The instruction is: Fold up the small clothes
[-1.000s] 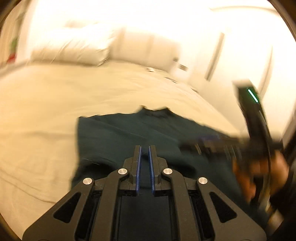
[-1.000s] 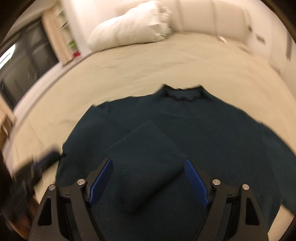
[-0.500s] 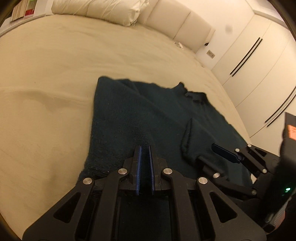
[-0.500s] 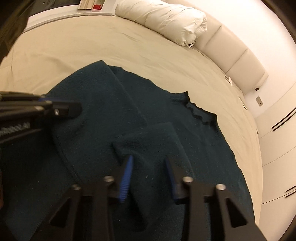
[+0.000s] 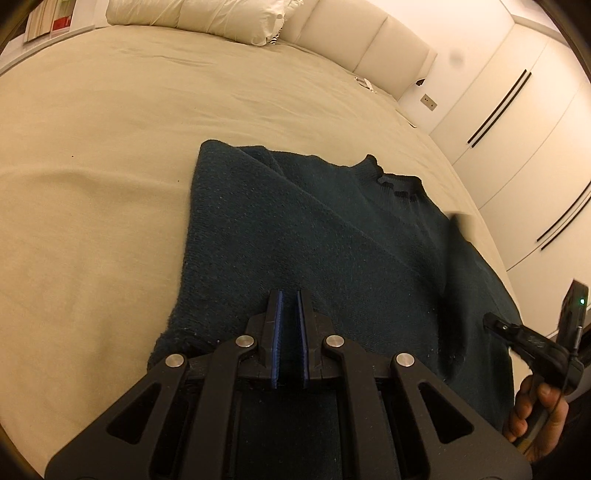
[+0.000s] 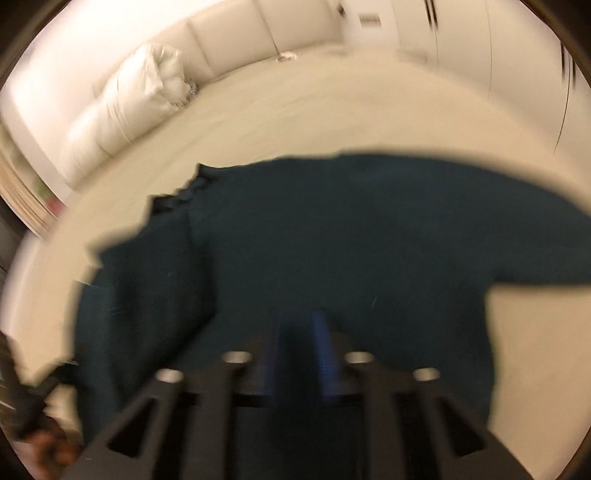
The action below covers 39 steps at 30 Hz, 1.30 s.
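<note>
Left wrist view: a dark teal sweater (image 5: 314,229) is lying flat on the beige bed (image 5: 110,184), its collar (image 5: 395,181) pointing toward the padded headboard (image 5: 354,40) and the white pillow (image 5: 207,16). The sweater's left side is lying folded inward over the body, making a straight edge and a long slanting crease. The left gripper (image 5: 288,295) is pointing down at the lower part of the sweater, and its fingers are sitting together with only a sliver between the blue pads; a pinch of knit may be caught there, though the dark gap is not showing it clearly. At the right edge a hand (image 5: 535,413) is gripping the right gripper (image 5: 496,325), which is hovering over the sweater's right side. White wardrobe doors (image 5: 517,110) are standing beyond the bed.

Right wrist view: everything is smearing with motion. The right gripper (image 6: 304,325) is pointing down over the sweater (image 6: 332,240), whose unfolded sleeve (image 6: 498,229) is stretching out to the right across the bed. Its fingers have just been opening and are showing a narrow gap, but through the blur I cannot tell whether they are clamping cloth or standing free
</note>
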Available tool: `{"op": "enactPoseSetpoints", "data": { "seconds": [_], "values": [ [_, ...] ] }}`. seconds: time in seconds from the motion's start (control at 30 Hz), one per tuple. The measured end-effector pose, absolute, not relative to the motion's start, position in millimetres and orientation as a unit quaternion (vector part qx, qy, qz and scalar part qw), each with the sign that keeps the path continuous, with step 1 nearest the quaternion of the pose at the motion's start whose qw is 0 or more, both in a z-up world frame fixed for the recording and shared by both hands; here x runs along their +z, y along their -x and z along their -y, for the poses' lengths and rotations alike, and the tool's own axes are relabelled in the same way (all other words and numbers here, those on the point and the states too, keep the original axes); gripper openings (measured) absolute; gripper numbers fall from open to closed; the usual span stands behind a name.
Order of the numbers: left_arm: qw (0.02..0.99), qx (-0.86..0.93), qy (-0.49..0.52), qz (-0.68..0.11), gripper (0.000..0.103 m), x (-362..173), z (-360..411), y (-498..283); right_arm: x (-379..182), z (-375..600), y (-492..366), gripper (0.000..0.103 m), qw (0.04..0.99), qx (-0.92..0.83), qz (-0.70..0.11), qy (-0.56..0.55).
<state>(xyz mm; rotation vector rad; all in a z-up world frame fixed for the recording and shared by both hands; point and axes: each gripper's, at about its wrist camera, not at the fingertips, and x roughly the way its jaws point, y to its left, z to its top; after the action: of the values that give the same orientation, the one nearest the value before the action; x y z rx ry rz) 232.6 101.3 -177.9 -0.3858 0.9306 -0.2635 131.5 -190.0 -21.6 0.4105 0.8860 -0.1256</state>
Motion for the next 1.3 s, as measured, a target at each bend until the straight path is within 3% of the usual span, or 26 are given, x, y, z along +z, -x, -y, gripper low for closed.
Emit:
{"op": "enactPoseSetpoints", "data": {
  "seconds": [0.07,0.2,0.37,0.4,0.53,0.57,0.63,0.7,0.73,0.93,0.97,1.07,1.13,1.27,1.3],
  "values": [
    [0.869,-0.123,0.178,-0.444,0.007,-177,-99,-232,-19,202,-127,0.065,0.877,-0.017,-0.395,-0.273],
    [0.874,-0.113,0.154,-0.447,0.007,-174,-83,-235,2,178,-145,0.067,0.886,0.032,-0.382,-0.262],
    [0.877,-0.129,0.140,-0.441,0.007,-165,-62,-233,16,80,-180,0.070,0.911,0.041,-0.410,-0.023],
    [0.876,-0.127,0.149,-0.441,0.007,-168,-63,-232,11,63,-180,0.074,0.907,0.042,-0.419,0.013],
    [0.861,-0.138,0.204,-0.446,0.007,-183,-77,-232,-30,0,-204,0.074,0.877,0.012,-0.451,0.167],
    [0.860,-0.141,0.204,-0.446,0.007,-184,-78,-232,-40,-3,-209,0.072,0.869,0.002,-0.460,0.183],
    [0.861,-0.144,0.196,-0.447,0.007,-185,-77,-232,-57,-3,-230,0.056,0.859,-0.009,-0.478,0.186],
    [0.859,-0.149,0.201,-0.446,0.007,-187,-78,-232,-53,6,-234,0.022,0.864,-0.009,-0.479,0.155],
    [0.859,-0.151,0.204,-0.445,0.007,-188,-78,-232,-46,15,-231,0.013,0.871,-0.014,-0.471,0.139],
    [0.863,-0.153,0.201,-0.438,0.007,-192,-81,-230,-13,123,-182,0.012,0.913,-0.030,-0.404,-0.052],
    [0.863,-0.153,0.200,-0.437,0.007,-191,-81,-230,-15,134,-174,0.016,0.911,-0.034,-0.404,-0.073],
    [0.870,-0.150,0.192,-0.429,0.007,-192,-78,-227,-39,171,-147,0.046,0.890,-0.051,-0.433,-0.135],
    [0.872,-0.148,0.193,-0.425,0.007,-194,-77,-226,-46,187,-132,0.048,0.885,-0.041,-0.428,-0.180],
    [0.875,-0.144,0.182,-0.426,0.007,-192,-72,-225,-41,197,-127,0.078,0.881,0.006,-0.399,-0.253],
    [0.875,-0.145,0.184,-0.423,0.007,-193,-73,-223,-41,202,-131,0.081,0.879,0.013,-0.393,-0.269]
  ]
}}
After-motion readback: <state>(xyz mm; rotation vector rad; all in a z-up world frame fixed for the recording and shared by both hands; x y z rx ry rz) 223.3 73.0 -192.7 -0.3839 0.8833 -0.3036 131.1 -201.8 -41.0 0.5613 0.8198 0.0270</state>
